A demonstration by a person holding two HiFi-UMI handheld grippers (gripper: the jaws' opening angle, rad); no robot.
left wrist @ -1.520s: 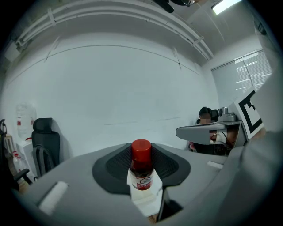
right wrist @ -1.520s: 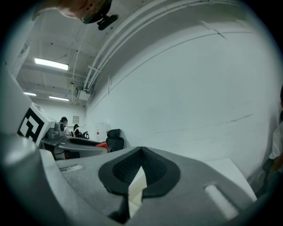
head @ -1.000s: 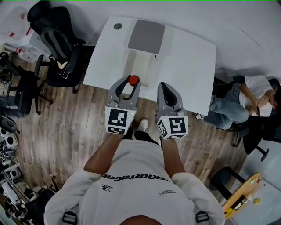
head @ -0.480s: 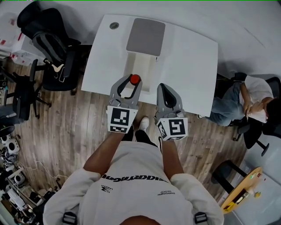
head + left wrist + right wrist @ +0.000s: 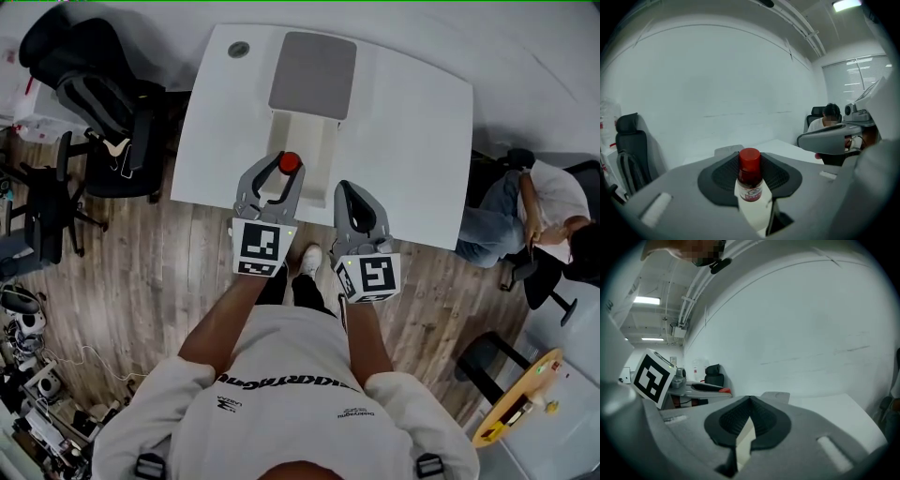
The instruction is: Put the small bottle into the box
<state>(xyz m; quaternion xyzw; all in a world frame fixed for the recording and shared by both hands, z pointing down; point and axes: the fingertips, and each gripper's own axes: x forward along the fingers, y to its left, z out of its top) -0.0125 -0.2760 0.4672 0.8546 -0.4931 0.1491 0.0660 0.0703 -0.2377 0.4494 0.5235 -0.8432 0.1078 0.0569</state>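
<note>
The small bottle [image 5: 290, 162], clear with a red cap, stands upright between the jaws of my left gripper [image 5: 281, 171], which is shut on it. In the left gripper view the bottle [image 5: 750, 180] fills the gap between the black pads [image 5: 723, 174]. It hangs over the near edge of the white table [image 5: 412, 131], just short of the open white box [image 5: 302, 139]. The box's grey lid [image 5: 313, 73] lies folded back behind it. My right gripper [image 5: 350, 192] is beside the left one, shut with nothing in it [image 5: 749, 409].
Black office chairs [image 5: 94, 94] stand left of the table on the wooden floor. A person [image 5: 525, 211] sits at the right past the table corner. A round grommet [image 5: 239, 49] marks the table's far left corner. My left gripper's marker cube [image 5: 651, 376] shows in the right gripper view.
Both grippers have moved a little forward toward the table, and the bottle has come over the table's near edge, closer to the box. Both jaws stand as before.
</note>
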